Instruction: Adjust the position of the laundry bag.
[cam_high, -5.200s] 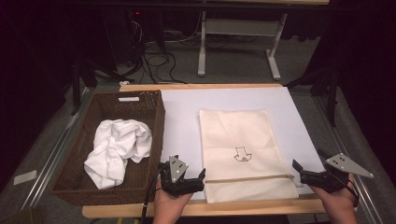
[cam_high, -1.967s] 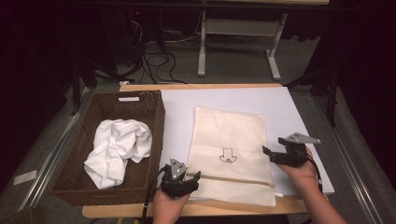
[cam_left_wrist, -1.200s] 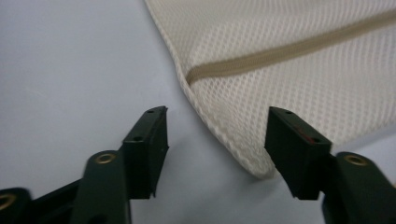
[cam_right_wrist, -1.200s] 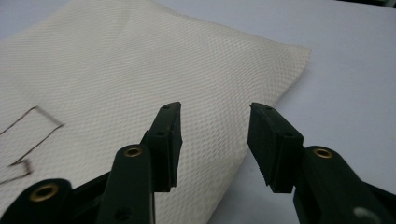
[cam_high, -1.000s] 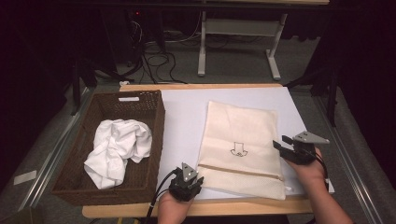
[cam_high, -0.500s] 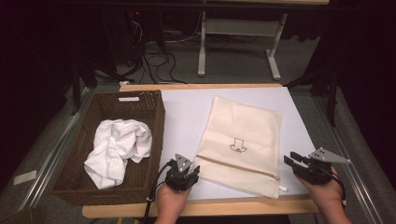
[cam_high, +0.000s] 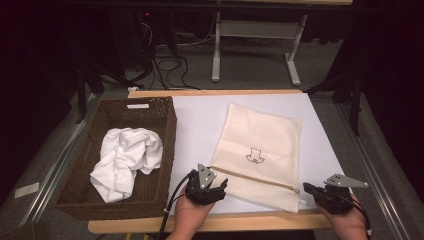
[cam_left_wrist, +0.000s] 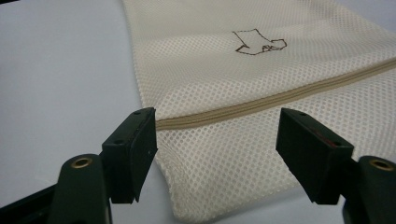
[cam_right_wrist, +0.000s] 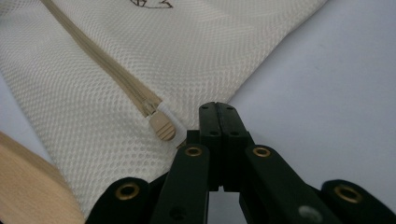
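- Right up close, the left gripper (cam_high: 206, 186) sits at the near edge of the table (cam_high: 210, 221), jaws parted to a middling gap and just been opening, nothing clamped between them
- From the left gripper view, its own jaws straddle the near left corner of the mesh bag (cam_left_wrist: 261, 93); the tan zipper (cam_left_wrist: 280, 98) starts just beside the left pad and runs away to the right, and the pads are not pressing on the fabric
- Over on the other side, the right gripper (cam_high: 320, 192) is at the near right corner of the bag, jaws just been closing and now pressed flat together
- From the right gripper view, those shut tips (cam_right_wrist: 218, 116) lie just beside the zipper pull (cam_right_wrist: 162, 125), a beige tab on a pale loop; whether the loop's end is pinched I cannot tell, it runs behind the jaws
- Next out, the mesh bag (cam_high: 260, 150) lies flat on the white sheet (cam_high: 200, 120), turned a little askew, with a small dark outline mark (cam_high: 256, 156) printed at its middle
- To the left, a brown wicker basket (cam_high: 165, 150) sits on the table with a crumpled white cloth (cam_high: 125, 160) bundled inside
- Farthest back, beyond the table, desk legs (cam_high: 290, 60) and cables (cam_high: 170, 55) stand on the dark floor
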